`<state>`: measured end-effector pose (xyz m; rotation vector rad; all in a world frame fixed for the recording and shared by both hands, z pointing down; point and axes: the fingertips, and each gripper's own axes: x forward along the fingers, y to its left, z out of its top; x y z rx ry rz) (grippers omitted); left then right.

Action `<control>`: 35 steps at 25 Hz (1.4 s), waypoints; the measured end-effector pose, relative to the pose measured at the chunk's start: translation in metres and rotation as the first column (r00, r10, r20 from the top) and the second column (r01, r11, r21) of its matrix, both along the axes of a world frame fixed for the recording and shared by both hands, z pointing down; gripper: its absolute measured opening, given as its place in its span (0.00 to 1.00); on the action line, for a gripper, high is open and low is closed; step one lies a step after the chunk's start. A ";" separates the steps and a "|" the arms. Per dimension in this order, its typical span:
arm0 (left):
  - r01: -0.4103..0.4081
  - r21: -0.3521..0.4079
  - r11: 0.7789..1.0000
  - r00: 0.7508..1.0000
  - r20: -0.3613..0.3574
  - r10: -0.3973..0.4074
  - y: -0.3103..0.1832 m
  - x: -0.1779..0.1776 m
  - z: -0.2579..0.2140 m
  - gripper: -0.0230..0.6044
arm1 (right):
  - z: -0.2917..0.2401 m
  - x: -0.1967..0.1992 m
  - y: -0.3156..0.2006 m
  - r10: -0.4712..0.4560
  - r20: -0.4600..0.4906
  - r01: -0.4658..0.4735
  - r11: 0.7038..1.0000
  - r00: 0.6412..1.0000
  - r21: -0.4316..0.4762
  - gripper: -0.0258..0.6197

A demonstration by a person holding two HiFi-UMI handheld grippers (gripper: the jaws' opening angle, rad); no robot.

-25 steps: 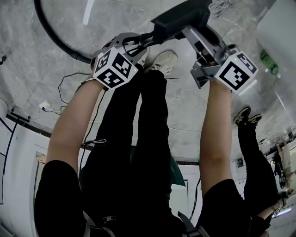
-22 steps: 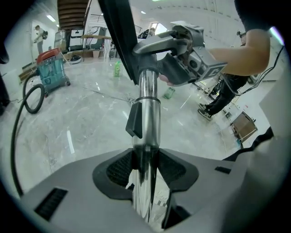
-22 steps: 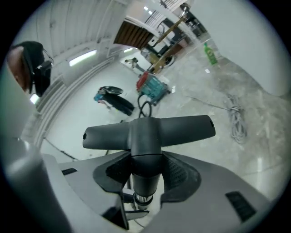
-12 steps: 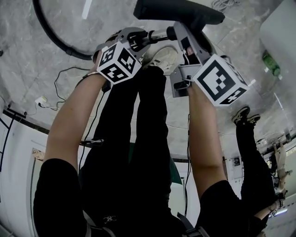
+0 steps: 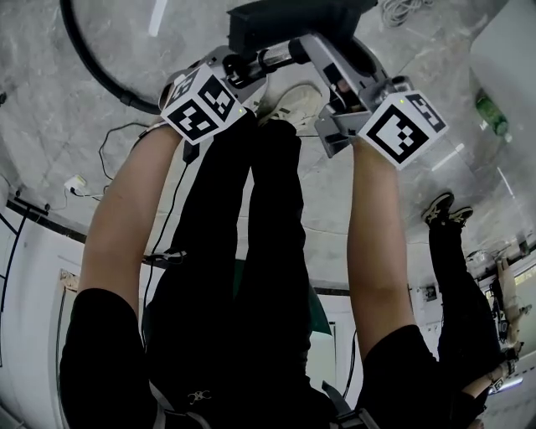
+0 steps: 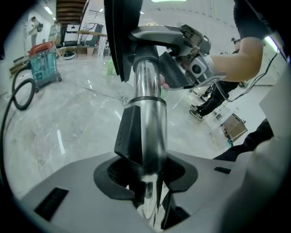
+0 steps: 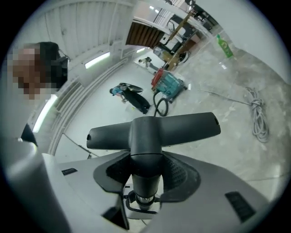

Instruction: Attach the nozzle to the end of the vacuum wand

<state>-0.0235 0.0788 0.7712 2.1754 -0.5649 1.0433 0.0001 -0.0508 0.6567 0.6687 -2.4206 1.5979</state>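
Nozzle [image 7: 152, 129]: on the far end of the wand [image 6: 148, 118], neck over the tube; I cannot tell whether it is locked.
Risk: pushed off-axis, the neck could jam or slip off the wand; a loose grip would let the tube twist.
Left gripper [image 6: 146, 136]: jaws partly apart, have just closed in further, clamped on the wand.
Right gripper [image 7: 145, 170]: jaws partly apart, clamped on the nozzle neck at the wand's end.

From my head, the nozzle [image 5: 293, 21] runs off the top edge, partly cut, and my right gripper [image 5: 310, 46] covers its neck. The floor's black hose [image 5: 100, 71] leaves there too. My left gripper [image 6: 148, 159], its jaws just closing on the wand [image 6: 148, 113], swallows the wand's lower end. Where wand meets nozzle is covered, so I can't tell if it's seated.
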 end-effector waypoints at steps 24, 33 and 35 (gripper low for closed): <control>-0.054 -0.067 0.996 0.998 -0.037 0.052 -0.002 0.026 -0.001 0.30 | 0.027 0.029 -0.002 0.239 -0.460 -0.339 0.929 0.855 -0.148 0.33; -0.031 -0.037 0.999 0.998 -0.056 0.029 -0.035 0.017 -0.002 0.30 | 0.022 -0.002 -0.017 0.058 -0.100 -0.069 0.991 0.993 -0.116 0.32; -0.010 -0.029 1.000 0.999 -0.043 0.009 -0.041 0.011 0.004 0.30 | 0.028 0.004 -0.003 0.023 -0.154 -0.053 0.978 0.988 -0.199 0.33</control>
